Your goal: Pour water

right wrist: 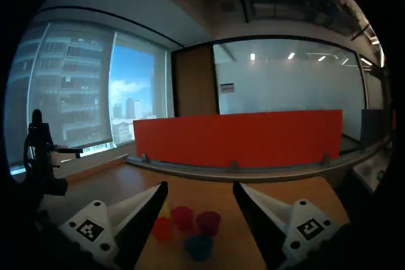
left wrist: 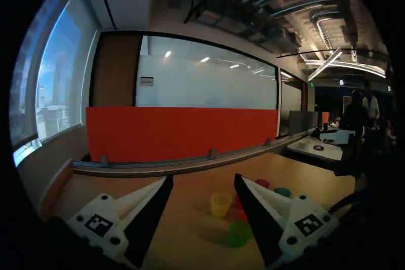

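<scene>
Wooden table [left wrist: 187, 229], orange partition panel [left wrist: 177, 133] beyond a cluster of small coloured plastic cups [right wrist: 182, 217]: left tongs [left wrist: 202, 177] and right tongs [right wrist: 200, 184] hover spread and empty, the cups straight ahead below them, neither clearly nearer.

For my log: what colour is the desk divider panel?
Orange-red; the divider panel shows best in the right gripper view.

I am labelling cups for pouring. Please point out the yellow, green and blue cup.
yellow cup [left wrist: 220, 206]: left gripper view, on its side wall.
green cup [left wrist: 238, 233]: left gripper view, on its side wall.
blue cup [right wrist: 198, 248]: right gripper view, on its front wall.
</scene>
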Demonstrator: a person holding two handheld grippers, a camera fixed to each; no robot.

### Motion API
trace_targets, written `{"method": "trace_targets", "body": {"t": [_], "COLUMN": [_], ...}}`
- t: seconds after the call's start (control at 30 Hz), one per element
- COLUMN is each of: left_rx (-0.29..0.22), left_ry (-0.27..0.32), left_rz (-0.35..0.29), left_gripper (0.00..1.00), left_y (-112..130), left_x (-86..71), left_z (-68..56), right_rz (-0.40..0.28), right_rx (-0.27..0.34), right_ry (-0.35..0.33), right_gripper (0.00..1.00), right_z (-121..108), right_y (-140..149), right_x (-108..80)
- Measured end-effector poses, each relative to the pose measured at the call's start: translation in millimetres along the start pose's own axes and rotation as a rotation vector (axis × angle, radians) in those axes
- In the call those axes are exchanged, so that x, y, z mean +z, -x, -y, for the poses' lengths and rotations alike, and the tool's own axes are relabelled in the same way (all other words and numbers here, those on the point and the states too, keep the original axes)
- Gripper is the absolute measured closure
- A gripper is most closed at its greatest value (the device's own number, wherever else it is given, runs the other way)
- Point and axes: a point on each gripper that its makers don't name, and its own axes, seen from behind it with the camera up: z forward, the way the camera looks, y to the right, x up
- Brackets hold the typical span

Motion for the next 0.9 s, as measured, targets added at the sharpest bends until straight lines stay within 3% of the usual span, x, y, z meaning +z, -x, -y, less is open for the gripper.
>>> {"method": "trace_targets", "body": {"t": [0.3, 0.63, 0.9], "left_rx": [-0.019, -0.011, 0.014], "left_ry": [0.095, 0.141, 0.175], "left_rz": [0.0, 0.003, 0.049], "left_gripper": [0.11, 0.11, 0.11], "left_y": [-1.5, -1.0, 11.8], "left_x": [-1.5, -3.2, -3.0], "left_z": [-16.0, -25.2, -33.3], "right_rz": [0.007, 0.018, 0.084], "right_rx": [-0.04, -0.075, -0.11], "right_ry": [-0.143, -0.17, -0.176], "right_gripper": [0.0, 0.0, 0.0], "right_z": [31.5, 38.9, 40.0], "right_y": [-0.1, -2.5, 10.2], "right_x": [1.2, 0.0, -1.5]}}
